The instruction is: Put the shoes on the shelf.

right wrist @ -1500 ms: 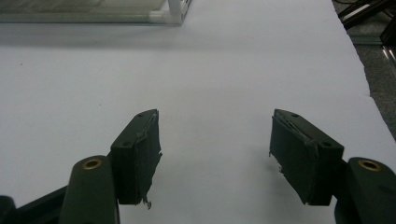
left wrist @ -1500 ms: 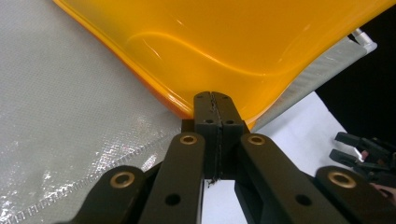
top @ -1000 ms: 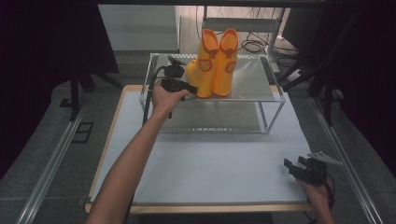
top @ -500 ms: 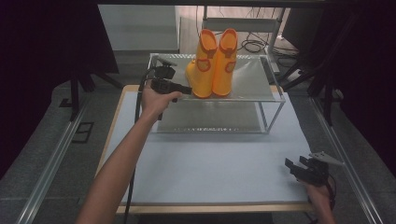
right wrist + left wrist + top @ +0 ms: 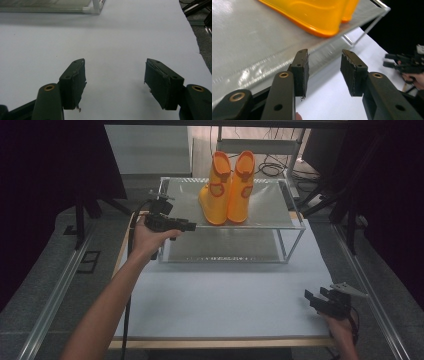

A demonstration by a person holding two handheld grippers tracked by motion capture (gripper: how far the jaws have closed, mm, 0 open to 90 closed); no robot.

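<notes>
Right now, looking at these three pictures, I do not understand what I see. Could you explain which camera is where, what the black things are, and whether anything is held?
No robot is here: a person holds a black two-jaw tool in each hand. The high view looks down on the pale blue-white table top. The left tool is beside the silver metal two-level wire shelf, where a pair of orange rubber boots stands upright on the upper level. The right tool rests near the table's front right corner. The other two pictures come from cameras riding on each tool, looking along its own jaws. The left tool's jaws have just been opening, with nothing between them. The right tool's jaws are also open and empty, over bare table.
</notes>
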